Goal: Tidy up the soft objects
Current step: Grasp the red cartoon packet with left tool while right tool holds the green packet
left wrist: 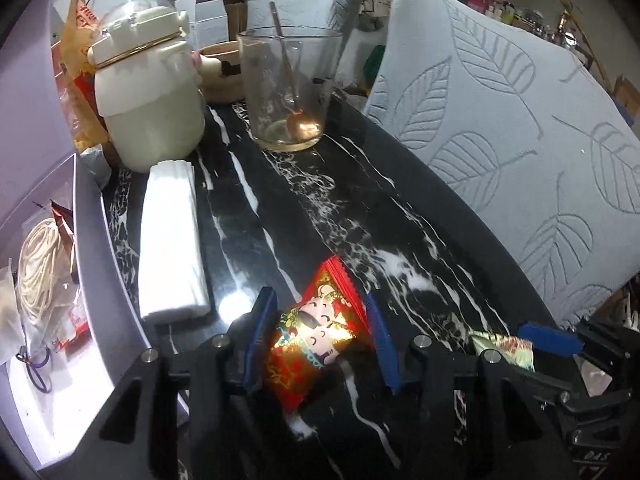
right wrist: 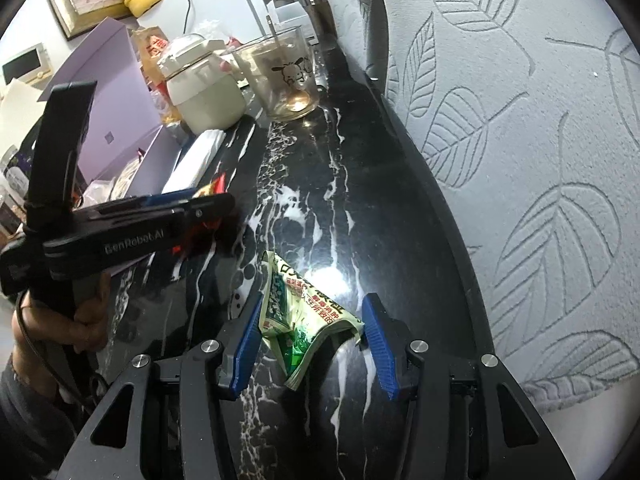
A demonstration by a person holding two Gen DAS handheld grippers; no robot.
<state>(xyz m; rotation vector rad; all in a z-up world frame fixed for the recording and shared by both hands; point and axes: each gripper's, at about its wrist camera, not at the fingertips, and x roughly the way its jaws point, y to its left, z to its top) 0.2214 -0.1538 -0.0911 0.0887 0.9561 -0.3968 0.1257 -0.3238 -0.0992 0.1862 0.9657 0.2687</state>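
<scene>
Left wrist view: left gripper (left wrist: 320, 336), angled down, clamps red packet (left wrist: 310, 340).

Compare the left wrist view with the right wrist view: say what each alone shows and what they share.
Left wrist only: the open purple box's contents, a coiled white cord, and the red snack packet's printed face between the left gripper's pads.
Right wrist only: a hand holding the left gripper, and the green packet seen whole in the right gripper.
Both: cream jar, glass with spoon, marble table, chair.
</scene>
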